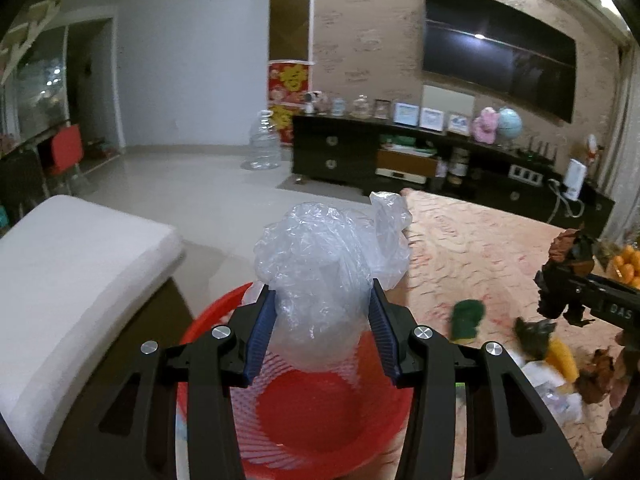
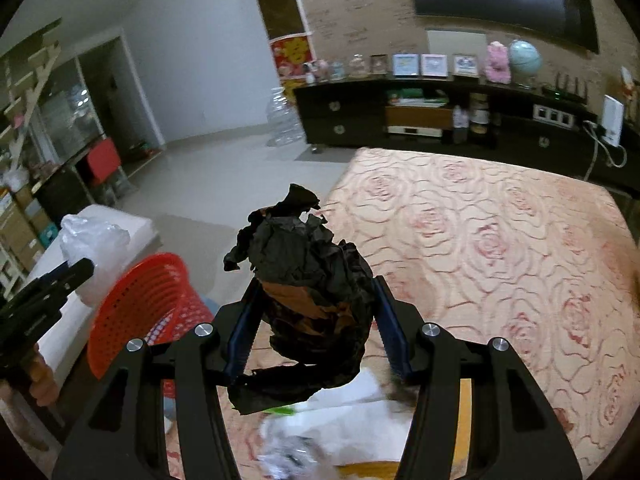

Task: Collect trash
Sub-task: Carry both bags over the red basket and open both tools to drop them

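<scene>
A table with a rose-patterned cloth (image 2: 500, 240) carries leftover scraps (image 2: 320, 432) at its near edge, and beside it stands the red basket (image 1: 320, 412). The left gripper (image 1: 323, 316) is clenched on a crumpled clear plastic bag (image 1: 320, 272) directly above the basket. The right gripper (image 2: 316, 312) grasps a dark crumpled paper wad (image 2: 308, 280) above the table edge.

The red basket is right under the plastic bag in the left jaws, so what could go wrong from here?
1. The crumpled plastic bag is light and bulges well above the left gripper; once released it may catch on a pad or drift past the red basket rim.
2. The dark paper wad in the right gripper hangs over the table, not the basket, with loose flaps that could tear off.
</scene>
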